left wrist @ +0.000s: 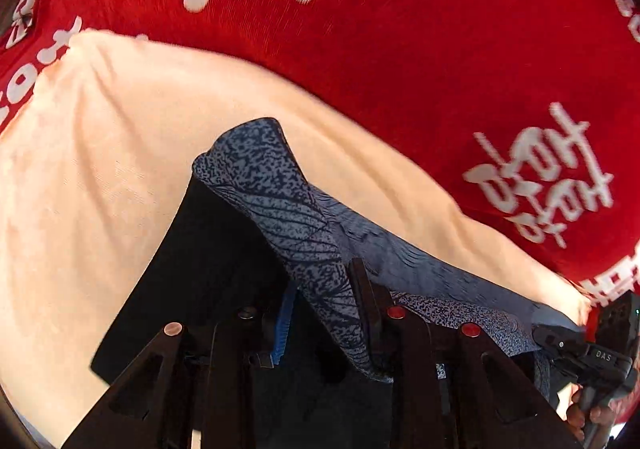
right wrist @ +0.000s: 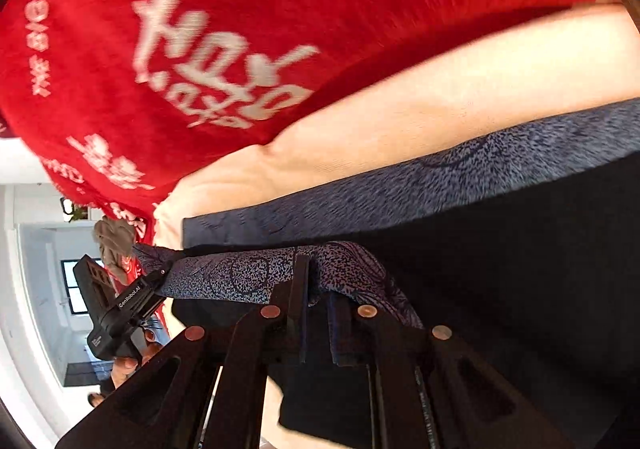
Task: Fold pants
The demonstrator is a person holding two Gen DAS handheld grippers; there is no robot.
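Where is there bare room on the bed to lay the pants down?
Free: the cream sheet left of the lifted pants, up to the red blanket, and the cream strip between blanket and pants in the right wrist view. The blanket itself lies bare. Crowded: the near edge, where the left gripper and the right gripper both pinch the pants above the dark cloth.

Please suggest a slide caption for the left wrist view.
Left gripper pinching speckled blue-grey pants above a cream cloth on a red printed blanket.

pants (left wrist: 280, 209) | blue-black speckled print | stretched taut, partly lifted off cream cloth
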